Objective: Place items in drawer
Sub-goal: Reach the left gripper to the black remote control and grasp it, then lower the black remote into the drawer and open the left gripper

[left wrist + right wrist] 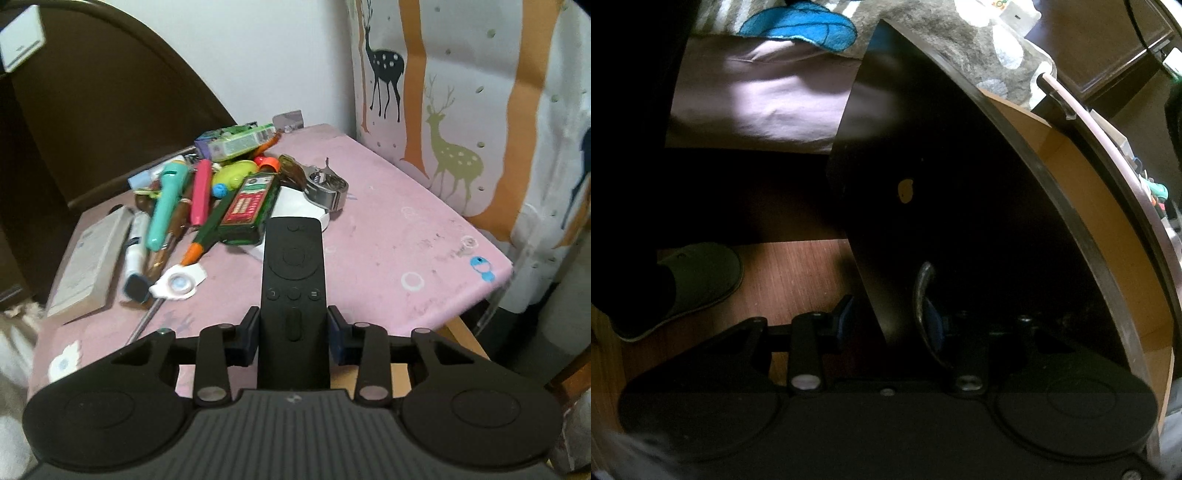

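Note:
My left gripper (pixel 293 332) is shut on a black remote control (pixel 293 266) and holds it above the pink table (pixel 406 236), its far end pointing at the pile. A pile of items (pixel 207 192) lies on the table's far left: a teal flashlight, a pink pen, a green calculator, boxes, a metal ashtray. In the right wrist view my right gripper (pixel 890 321) has its jaws around the edge of the dark drawer front (pixel 923 184), beside the curved metal handle (pixel 921 295). The drawer's wooden inner side (pixel 1089 206) shows, so the drawer is pulled out.
A white flat box (pixel 88 266) lies at the table's left edge. A deer-print curtain (pixel 461 92) hangs to the right of the table. A dark headboard (pixel 110 110) stands behind. A slippered foot (pixel 698 280) rests on the wooden floor near the drawer.

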The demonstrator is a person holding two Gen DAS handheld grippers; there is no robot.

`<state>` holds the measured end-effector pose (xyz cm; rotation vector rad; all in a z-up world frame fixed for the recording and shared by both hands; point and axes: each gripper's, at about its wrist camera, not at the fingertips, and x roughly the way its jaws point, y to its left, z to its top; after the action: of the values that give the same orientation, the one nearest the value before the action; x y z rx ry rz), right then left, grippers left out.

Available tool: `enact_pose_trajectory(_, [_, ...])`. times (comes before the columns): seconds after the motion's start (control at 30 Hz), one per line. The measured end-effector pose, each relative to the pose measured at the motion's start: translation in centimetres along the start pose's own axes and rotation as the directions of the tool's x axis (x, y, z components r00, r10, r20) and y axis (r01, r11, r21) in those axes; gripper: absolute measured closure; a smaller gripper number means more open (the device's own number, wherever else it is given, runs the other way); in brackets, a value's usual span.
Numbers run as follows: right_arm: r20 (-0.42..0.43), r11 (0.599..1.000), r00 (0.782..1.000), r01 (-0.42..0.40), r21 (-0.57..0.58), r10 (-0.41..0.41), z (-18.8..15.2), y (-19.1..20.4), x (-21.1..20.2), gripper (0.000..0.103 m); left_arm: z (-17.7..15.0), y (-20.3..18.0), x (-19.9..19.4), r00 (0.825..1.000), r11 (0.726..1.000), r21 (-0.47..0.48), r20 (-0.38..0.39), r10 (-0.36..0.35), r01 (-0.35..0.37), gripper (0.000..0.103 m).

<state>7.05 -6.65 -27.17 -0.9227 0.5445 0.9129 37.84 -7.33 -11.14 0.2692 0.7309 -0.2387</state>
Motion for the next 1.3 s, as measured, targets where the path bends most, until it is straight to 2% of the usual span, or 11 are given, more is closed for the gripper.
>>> enact_pose_trajectory(0.2, [-0.002,1.000,1.000,0.002,0.001,-0.002,0.0,0.0,0.0,0.061,-2.7,0.7,-4.8,1.000,0.999,0.025,0.000,-0.027,0.027,0.068])
enact_pose_trajectory(0.43, [-0.006,1.000,1.000,0.006,-0.005,-0.006,0.1,0.2,0.1,0.061,-7.3,-0.3,-7.3,0.995,0.995,0.060,-0.072,-0.075,0.080,0.068])
enact_pose_trajectory(0.63, [-0.005,1.000,1.000,0.007,-0.003,-0.007,0.1,0.2,0.1,0.061,-10.1,-1.8,-3.8,0.973,0.987,0.084,-0.200,-0.117,0.136,0.068])
enact_pose_trajectory(0.73, [-0.006,1.000,1.000,0.007,-0.004,-0.007,0.1,0.2,0.1,0.061,-10.9,-2.8,-1.4,0.957,0.982,0.104,-0.261,-0.128,0.160,0.068])
enact_pose_trajectory(0.9, [-0.005,1.000,1.000,0.006,-0.008,-0.006,0.1,0.2,0.1,0.061,-11.7,-5.5,2.7,0.921,0.964,0.149,-0.358,-0.156,0.221,0.068])
enact_pose_trajectory(1.1, [-0.002,1.000,1.000,0.005,-0.010,-0.005,0.1,0.2,0.1,0.061,-12.1,-8.6,5.9,0.895,0.951,0.165,-0.409,-0.175,0.261,0.068])
enact_pose_trajectory(1.3, [0.000,1.000,1.000,0.005,-0.010,-0.005,0.1,0.3,0.1,0.061,-12.3,-10.0,7.5,0.889,0.946,0.189,-0.429,-0.162,0.264,0.068])
